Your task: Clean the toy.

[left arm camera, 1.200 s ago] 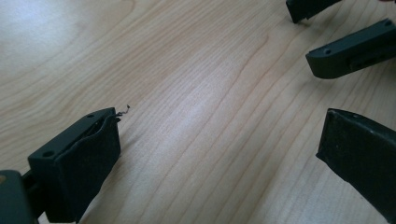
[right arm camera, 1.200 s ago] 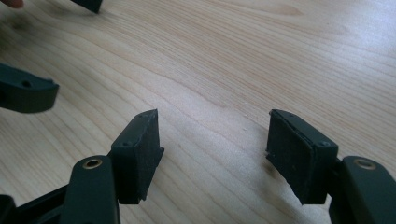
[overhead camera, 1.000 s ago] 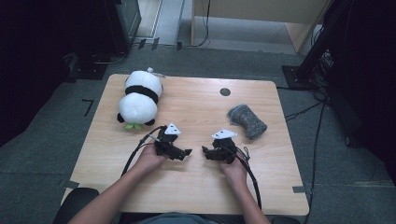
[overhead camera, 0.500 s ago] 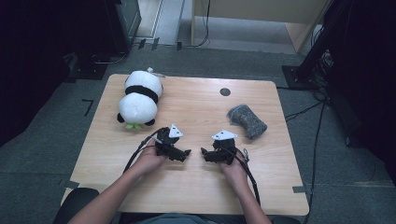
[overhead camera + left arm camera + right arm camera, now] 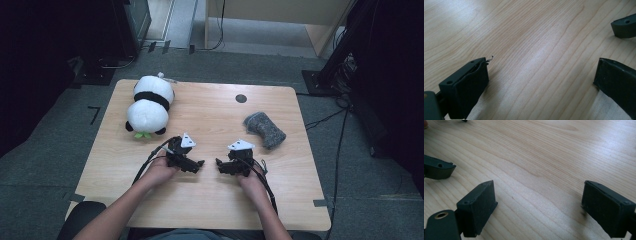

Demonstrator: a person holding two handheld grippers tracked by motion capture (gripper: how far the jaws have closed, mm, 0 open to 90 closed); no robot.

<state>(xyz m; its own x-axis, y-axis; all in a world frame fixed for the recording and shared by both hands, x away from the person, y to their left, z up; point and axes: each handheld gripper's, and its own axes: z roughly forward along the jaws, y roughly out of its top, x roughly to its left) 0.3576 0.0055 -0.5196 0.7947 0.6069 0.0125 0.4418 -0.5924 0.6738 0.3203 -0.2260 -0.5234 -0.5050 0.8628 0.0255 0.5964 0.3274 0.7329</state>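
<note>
Wooden desk (image 5: 210,125) carries both grippers low near its 6 o'clock edge, tips facing each other, so this looks like the start: nothing is picked up yet. The left gripper (image 5: 199,164) has its fingers (image 5: 466,87) spread wide over bare wood, and the right gripper (image 5: 220,165) also stands released, its fingers (image 5: 477,206) having just been opening with nothing between them. Nearest things are the grey cloth bundle (image 5: 264,130) at 2 o'clock of the right hand and the toy panda (image 5: 148,107) at 11 o'clock of the left. Next likely calls for reaching out to one. Otherwise both hands sit as they did a second ago.
</note>
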